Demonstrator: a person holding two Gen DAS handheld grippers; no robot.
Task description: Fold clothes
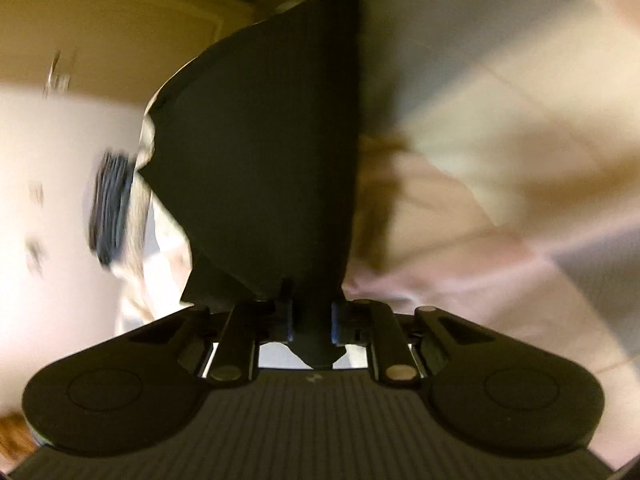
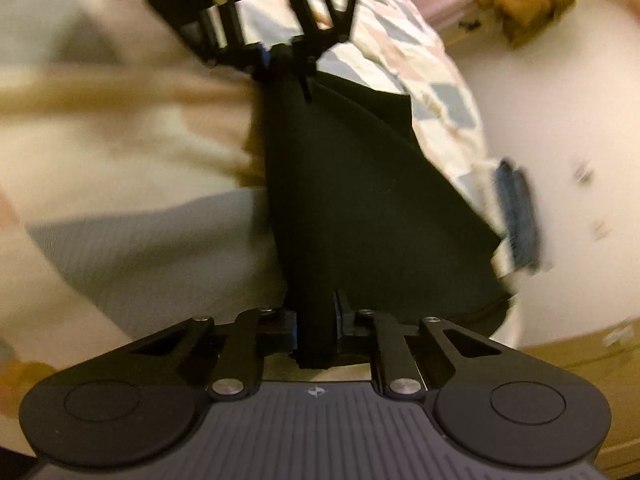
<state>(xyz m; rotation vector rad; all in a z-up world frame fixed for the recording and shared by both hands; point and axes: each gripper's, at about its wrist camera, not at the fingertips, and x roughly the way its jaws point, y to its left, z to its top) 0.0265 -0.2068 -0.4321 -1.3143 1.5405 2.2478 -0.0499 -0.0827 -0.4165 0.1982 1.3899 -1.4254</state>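
Left wrist view, left to right. Far to the left of my left claw lies a blurred dark blue folded cloth against a pale surface. Ahead of the claw, filling the centre, hangs the black fabric garment, stretched as a flat sheet. My left claw is clamped on it: a bunched edge of the black cloth passes between the two blue-padded fingertips and pokes out behind them. To the right of the claw spreads a patchwork quilt of cream, grey and pink squares, blurred.

Right wrist view, left to right. The same patchwork quilt fills the space left of my right claw. This claw too is pressed together on the black garment, a thick fold of which is pinched between its fingers and runs straight ahead from them. At the far end of that taut fold, my left claw faces me, gripping the opposite edge. The garment thus hangs between the two claws above the quilt. Right of the cloth, the dark blue folded cloth shows again, blurred; farther right and ahead sits a brown crumpled item, indistinct.
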